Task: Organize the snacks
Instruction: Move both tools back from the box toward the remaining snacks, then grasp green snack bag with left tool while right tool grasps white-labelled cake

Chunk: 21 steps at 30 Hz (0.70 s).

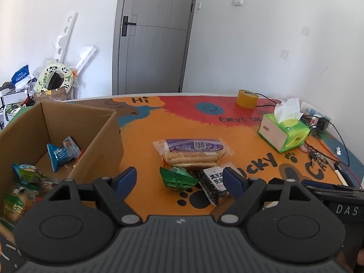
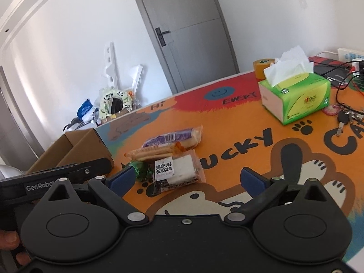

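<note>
Three snacks lie together on the orange cartoon table mat (image 1: 145, 141): a long purple-labelled biscuit pack (image 1: 193, 151) (image 2: 169, 145), a small green packet (image 1: 177, 178) (image 2: 142, 169), and a black-and-white sesame packet (image 1: 212, 185) (image 2: 176, 173). My left gripper (image 1: 179, 178) hangs open just above the green packet, nothing pressed between its blue pads. My right gripper (image 2: 187, 179) is open too, near the sesame packet, holding nothing. A cardboard box (image 1: 100, 145) (image 2: 79, 150) at the left holds several wrapped snacks, one a blue packet (image 1: 60, 155).
A green tissue box (image 1: 284, 133) (image 2: 298, 100) and a yellow tape roll (image 1: 246, 99) (image 2: 261, 68) stand at the far right. Keys (image 2: 345, 119), a charger and cables (image 1: 327, 134) lie along the right edge. Clutter sits on the floor by the grey door (image 1: 154, 34).
</note>
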Tool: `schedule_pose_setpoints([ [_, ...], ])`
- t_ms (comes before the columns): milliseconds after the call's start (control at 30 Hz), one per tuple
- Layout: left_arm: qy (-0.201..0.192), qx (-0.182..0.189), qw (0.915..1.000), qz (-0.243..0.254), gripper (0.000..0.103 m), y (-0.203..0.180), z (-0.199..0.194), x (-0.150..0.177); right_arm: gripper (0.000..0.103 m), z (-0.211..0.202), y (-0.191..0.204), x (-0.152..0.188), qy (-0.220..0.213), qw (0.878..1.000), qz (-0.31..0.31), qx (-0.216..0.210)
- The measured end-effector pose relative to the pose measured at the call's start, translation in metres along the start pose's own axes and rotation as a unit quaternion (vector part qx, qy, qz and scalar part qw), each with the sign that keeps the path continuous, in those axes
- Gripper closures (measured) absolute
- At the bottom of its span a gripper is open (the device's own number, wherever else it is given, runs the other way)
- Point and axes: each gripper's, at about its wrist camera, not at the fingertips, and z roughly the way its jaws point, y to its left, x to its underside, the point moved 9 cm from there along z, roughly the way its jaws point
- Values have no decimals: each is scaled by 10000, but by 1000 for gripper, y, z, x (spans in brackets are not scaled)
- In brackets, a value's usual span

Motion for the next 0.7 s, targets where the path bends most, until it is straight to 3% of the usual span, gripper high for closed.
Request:
schedule_pose_setpoints([
  [267, 151, -102, 9998, 5, 21, 2, 31, 3, 4, 18, -4, 0, 36, 10000, -43, -48],
  [333, 170, -128, 9998, 4, 21, 2, 39, 4, 0, 22, -8, -1, 39, 10000, -70, 12],
  [633, 301, -246, 9992, -38, 22, 6, 65, 10, 0, 30, -18, -4, 24, 9985, -467, 281],
  [700, 300, -246, 9992, -27, 26, 6, 68, 11, 0, 30, -19, -4, 27, 9980, -551, 311],
])
